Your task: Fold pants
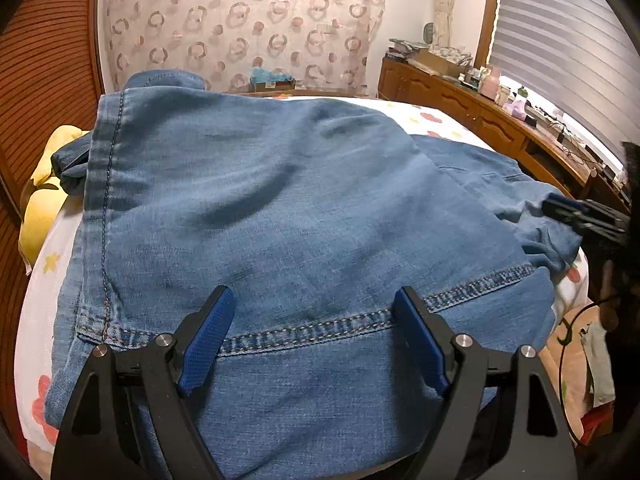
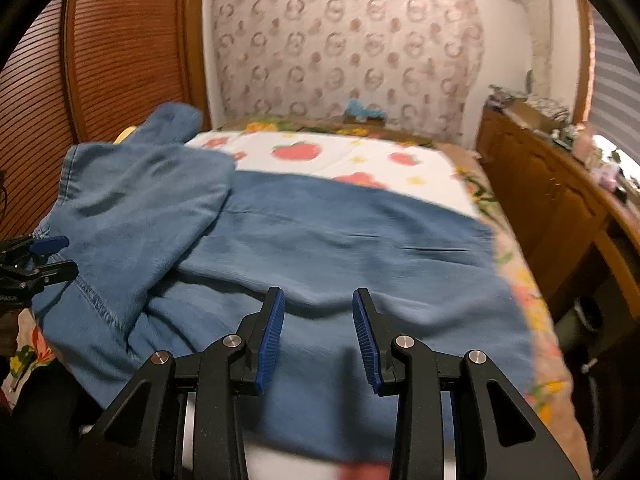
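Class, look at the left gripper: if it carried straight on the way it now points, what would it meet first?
Most likely the denim pants spread on the bed: the open left gripper points down at the stitched hem just ahead. Exact depth is unclear.

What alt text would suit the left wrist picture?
Blue denim pants lie partly folded on a flower-print bedsheet. The left gripper hovers open over a stitched hem, nothing between its blue pads.
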A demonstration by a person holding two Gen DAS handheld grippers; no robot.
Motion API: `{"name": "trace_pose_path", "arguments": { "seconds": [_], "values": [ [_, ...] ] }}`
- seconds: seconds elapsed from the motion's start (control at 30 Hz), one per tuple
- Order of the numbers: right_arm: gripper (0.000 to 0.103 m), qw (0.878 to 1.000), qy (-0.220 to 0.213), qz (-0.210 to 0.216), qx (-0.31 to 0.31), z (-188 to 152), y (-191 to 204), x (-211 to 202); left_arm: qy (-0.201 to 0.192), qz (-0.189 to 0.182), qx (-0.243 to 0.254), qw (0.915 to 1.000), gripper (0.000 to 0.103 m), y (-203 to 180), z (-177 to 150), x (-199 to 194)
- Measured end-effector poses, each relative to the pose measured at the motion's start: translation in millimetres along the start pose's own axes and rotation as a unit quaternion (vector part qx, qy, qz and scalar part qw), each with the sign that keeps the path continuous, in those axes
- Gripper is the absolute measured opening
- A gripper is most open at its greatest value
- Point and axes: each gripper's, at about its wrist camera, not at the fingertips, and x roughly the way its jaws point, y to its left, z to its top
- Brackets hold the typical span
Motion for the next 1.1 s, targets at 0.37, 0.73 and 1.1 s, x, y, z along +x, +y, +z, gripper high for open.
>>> {"name": "trace_pose_path", "arguments": {
  "seconds": [0.37, 0.73, 1.1],
  "values": [
    [0.037, 0.994, 0.013, -0.048, 0.101, -41, -86, -27, -0.022, -0.025, -0.006, 0.9994, 0.083, -6, 1, -11],
    [0.037, 0.991, 0.032, -0.055, 0.116, -43, -89, -17, -0.026, -0.036, 0.013, 0.9989, 0.083, -26, 5, -16],
    [0.037, 0.991, 0.04, -0.05, 0.114, -50, -85, -14, -0.021, -0.036, 0.006, 0.9991, 0.083, -23, 3, -13]
  ]
}}
